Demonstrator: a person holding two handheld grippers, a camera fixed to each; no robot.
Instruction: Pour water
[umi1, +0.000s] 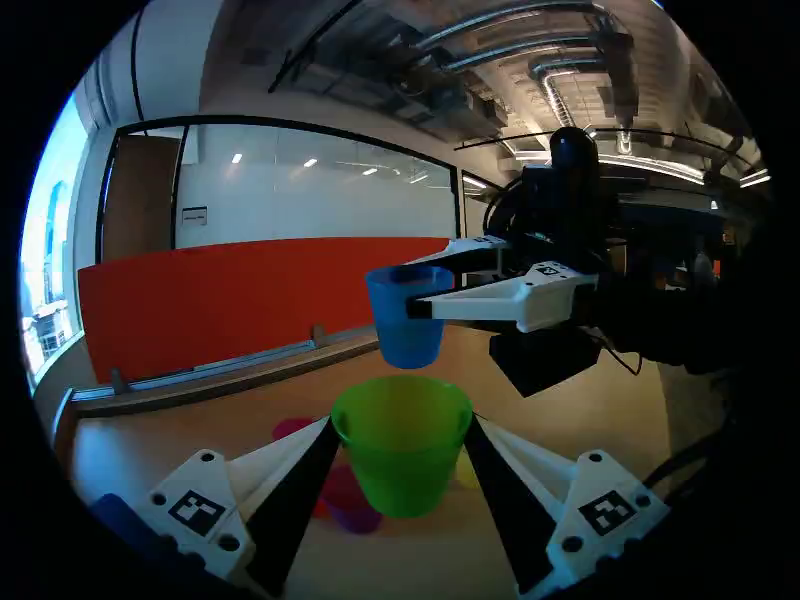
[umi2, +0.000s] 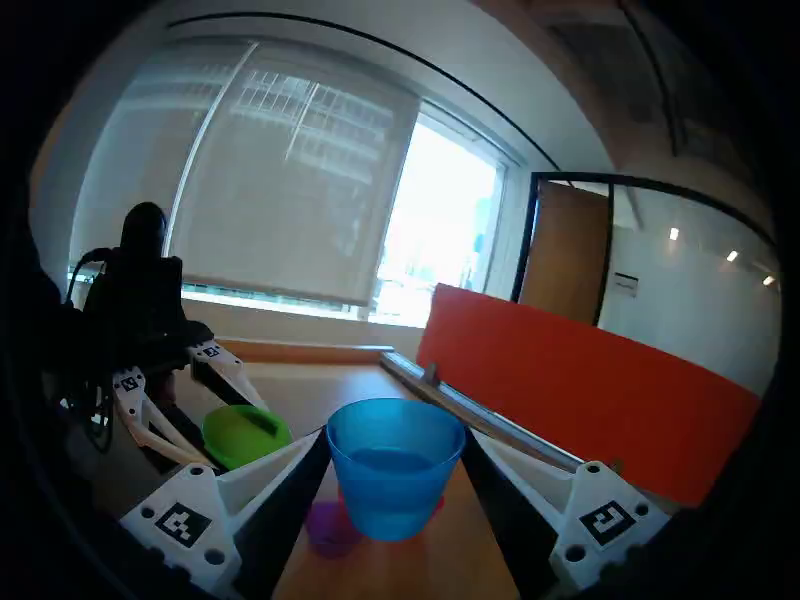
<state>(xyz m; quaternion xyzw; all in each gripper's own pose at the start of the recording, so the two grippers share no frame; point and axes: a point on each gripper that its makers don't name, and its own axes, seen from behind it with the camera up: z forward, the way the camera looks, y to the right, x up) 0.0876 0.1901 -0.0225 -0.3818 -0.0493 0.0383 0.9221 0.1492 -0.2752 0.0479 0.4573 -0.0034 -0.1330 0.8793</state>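
the right hand-held gripper (umi2: 395, 440) clamps the blue cup (umi2: 395, 490) raised beside the green cup (umi1: 402, 470) clamped in the left hand-held gripper (umi1: 400, 425), ready for pouring.

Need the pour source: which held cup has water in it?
The blue cup, gripped by the right gripper: a water level shows inside it. The green cup in the left gripper looks empty.

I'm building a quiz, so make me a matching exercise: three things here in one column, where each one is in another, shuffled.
Things:
1. blue cup
2. green cup
3. purple cup

Places:
A. standing on the table
B. held in the right gripper
C. held in the left gripper

Pairs: 1-B, 2-C, 3-A.
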